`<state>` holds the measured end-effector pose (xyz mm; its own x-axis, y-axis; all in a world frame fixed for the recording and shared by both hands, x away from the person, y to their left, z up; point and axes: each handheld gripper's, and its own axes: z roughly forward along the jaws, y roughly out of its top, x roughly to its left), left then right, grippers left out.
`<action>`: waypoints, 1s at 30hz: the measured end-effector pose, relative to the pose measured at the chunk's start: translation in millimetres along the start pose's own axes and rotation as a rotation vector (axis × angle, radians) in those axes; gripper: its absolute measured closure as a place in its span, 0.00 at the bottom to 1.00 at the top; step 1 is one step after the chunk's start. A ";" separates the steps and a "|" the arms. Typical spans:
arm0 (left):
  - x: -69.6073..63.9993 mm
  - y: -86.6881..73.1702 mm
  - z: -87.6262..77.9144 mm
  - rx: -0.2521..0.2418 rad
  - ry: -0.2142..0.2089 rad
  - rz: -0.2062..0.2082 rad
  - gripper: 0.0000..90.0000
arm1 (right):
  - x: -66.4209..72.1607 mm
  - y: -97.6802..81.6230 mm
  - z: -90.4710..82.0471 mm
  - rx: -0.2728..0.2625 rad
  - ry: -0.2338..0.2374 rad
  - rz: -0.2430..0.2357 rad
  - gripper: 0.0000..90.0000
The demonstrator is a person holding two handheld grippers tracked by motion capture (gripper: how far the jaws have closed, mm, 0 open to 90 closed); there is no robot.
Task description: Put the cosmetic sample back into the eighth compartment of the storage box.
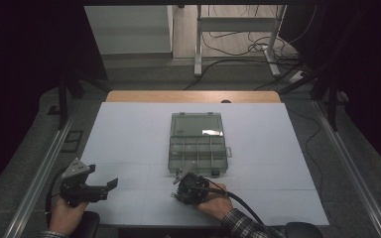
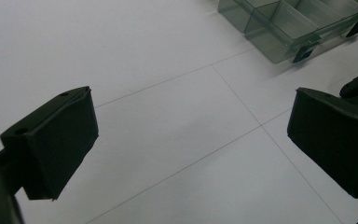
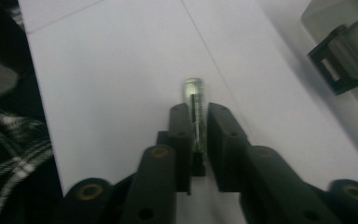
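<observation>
Meanwhile: right gripper clamps a small clear tube near the front edge

Right gripper (image 3: pixel 198 123), near the front edge of the white table (image 1: pixel 129 129), has its jaws pinched on a small clear tube (image 3: pixel 194 91); the tube's rounded tip pokes out past the jaw ends (contents too blurred to tell). Left gripper (image 2: pixel 191 140) hovers by the front left corner, jaws spread wide, nothing between them. Compartment box (image 1: pixel 197 148), translucent grey, lid open and laid back, sits mid-table just beyond the right gripper. Plaid sleeve (image 1: pixel 240 224) at the right wrist.
</observation>
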<state>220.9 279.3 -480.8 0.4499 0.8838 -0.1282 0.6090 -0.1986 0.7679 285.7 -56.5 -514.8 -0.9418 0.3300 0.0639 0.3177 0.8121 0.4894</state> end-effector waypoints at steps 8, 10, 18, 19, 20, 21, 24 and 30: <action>0.3 0.1 0.2 0.002 -0.002 -0.001 0.03 | -1.9 -0.7 -2.3 0.007 -0.005 0.013 0.90; 0.3 0.2 0.3 0.004 -0.003 -0.001 0.03 | -3.1 -0.9 -3.7 0.005 -0.006 0.029 0.90; 0.0 0.3 0.8 0.006 -0.004 0.000 0.03 | -4.5 -1.1 -8.6 -0.019 -0.001 0.025 0.90; 0.0 0.4 0.8 0.007 -0.004 0.000 0.03 | -4.7 -1.1 -9.4 -0.022 -0.002 0.026 0.90; -0.1 0.4 0.8 0.007 -0.004 0.001 0.03 | -5.2 -1.1 -11.6 -0.028 -0.001 0.030 0.90; -0.1 0.4 0.9 0.008 -0.004 0.001 0.03 | -6.0 -1.3 -12.7 -0.030 -0.003 0.027 0.90; -0.1 0.5 1.0 0.009 -0.005 0.000 0.03 | -7.6 -1.7 -15.2 -0.036 -0.005 0.029 0.90; -0.1 0.6 1.2 0.010 -0.006 0.001 0.04 | -11.9 -2.6 -22.1 -0.054 -0.009 0.046 0.90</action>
<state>222.0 278.5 -481.1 0.4543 0.8811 -0.1315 0.6154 -0.2037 0.7614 293.7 -73.2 -497.7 -0.9253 0.3708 0.0793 0.3538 0.7692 0.5322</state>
